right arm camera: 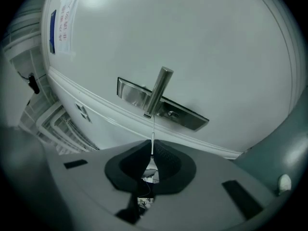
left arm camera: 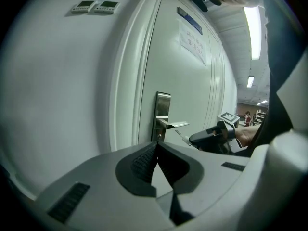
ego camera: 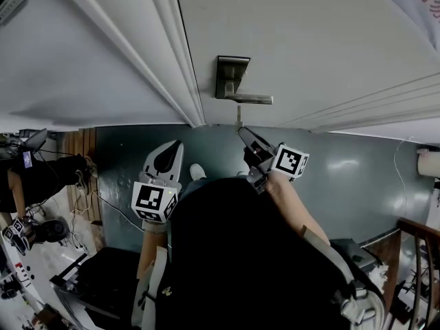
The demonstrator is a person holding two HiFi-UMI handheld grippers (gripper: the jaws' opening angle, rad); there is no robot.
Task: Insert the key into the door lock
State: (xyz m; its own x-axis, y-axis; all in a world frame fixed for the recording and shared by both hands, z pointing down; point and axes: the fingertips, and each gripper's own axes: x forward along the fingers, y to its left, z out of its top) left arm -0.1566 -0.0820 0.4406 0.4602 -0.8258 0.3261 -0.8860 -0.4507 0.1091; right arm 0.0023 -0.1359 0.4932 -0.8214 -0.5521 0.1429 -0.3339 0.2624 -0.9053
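My right tongs [ego camera: 242, 132] are clamped on the key [right arm camera: 153, 131], its tip just below the lock plate [ego camera: 230, 78]. My left tongs [ego camera: 173, 146], jaws together and empty, hang left of that plate.

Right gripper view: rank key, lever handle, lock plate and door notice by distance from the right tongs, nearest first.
1. key: clamped in the right tongs, blade pointing forward.
2. lever handle: just past the key tip, jutting out towards the camera.
3. lock plate: flat on the door, behind the handle.
4. door notice: far upper left.
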